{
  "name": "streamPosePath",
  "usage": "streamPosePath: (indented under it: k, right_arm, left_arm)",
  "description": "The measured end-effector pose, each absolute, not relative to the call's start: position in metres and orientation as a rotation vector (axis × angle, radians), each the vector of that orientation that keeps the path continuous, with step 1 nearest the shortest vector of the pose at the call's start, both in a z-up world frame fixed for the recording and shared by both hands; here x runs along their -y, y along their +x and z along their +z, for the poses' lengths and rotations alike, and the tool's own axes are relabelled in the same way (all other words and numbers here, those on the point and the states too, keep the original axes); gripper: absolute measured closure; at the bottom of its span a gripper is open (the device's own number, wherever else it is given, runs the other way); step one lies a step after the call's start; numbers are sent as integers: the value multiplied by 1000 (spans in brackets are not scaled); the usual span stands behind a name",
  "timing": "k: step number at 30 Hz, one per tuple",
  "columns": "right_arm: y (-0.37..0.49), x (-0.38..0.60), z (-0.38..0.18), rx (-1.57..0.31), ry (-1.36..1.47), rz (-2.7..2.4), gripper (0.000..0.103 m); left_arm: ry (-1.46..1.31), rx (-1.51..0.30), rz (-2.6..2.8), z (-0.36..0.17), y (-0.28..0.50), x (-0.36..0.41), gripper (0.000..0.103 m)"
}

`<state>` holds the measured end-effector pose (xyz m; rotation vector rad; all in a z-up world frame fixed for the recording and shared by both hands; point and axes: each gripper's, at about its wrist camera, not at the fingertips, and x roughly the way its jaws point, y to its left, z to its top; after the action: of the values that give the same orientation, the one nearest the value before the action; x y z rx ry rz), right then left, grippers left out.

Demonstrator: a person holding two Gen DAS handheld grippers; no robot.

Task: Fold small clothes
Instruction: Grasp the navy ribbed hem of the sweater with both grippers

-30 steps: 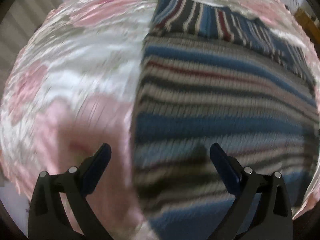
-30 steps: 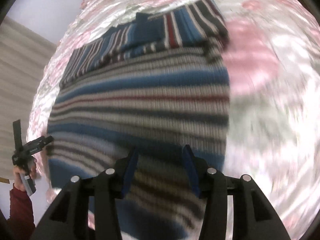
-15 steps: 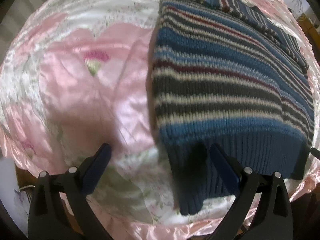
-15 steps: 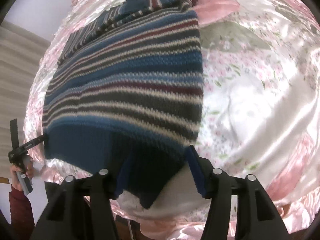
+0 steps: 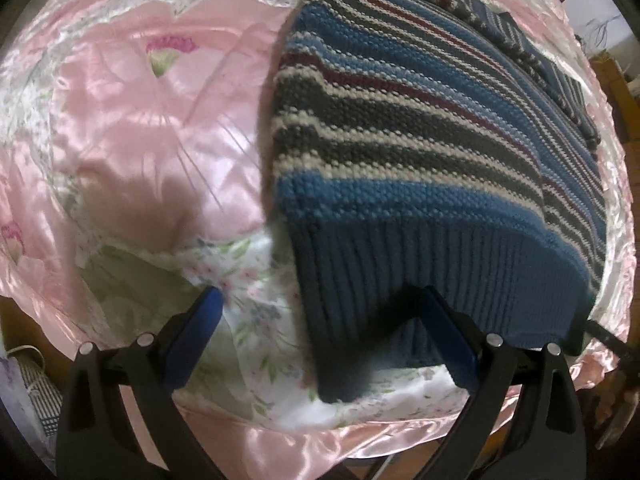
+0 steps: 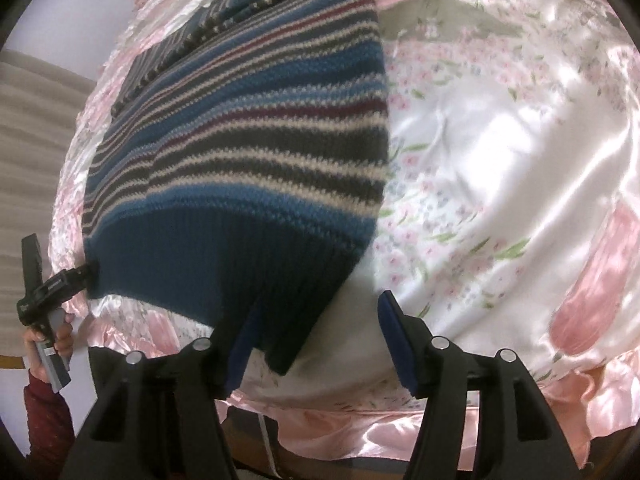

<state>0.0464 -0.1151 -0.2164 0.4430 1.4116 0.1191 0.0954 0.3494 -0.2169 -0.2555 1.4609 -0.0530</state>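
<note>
Both tongs gaping, left tongs [image 5: 320,340], right tongs [image 6: 316,340], striped sweater [image 5: 420,140] hem (ribbed) between.

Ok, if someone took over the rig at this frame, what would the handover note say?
Left tongs: open, astride one corner of the hem, nothing gripped.
Right tongs: open, astride the other hem corner.
Striped sweater: flat on the pink satin cover, hem nearest the rig.
Done: sweater laid out; a sleeve looks tucked across the far end.
Left: grip both hem corners and fold the body over, probably.
</note>
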Motion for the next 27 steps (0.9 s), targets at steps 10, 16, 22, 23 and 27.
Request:
streamPosePath:
  k: [10,16,22,23,27]
  right_arm:
    - [49,105,-229,-1418,454,131,40]
    - [54,99,-228,-1398,467,159,41]
    - [54,96,-231,-1395,477,190,43]
    - [54,95,-231,-1394,478,190,43]
    - [54,87,-229,-1392,459,200,44]
  left_arm:
    - [-261,-1472,-52,-214,103,-334,23]
    - [-284,-1467,-78,-209,108,-326,44]
    - [-273,-1476,-81,-211,109,-322,45]
    - [-273,-1477,-79,-213,110,-322,44]
    - [-268,-1475,-72,-216,110,-318,43]
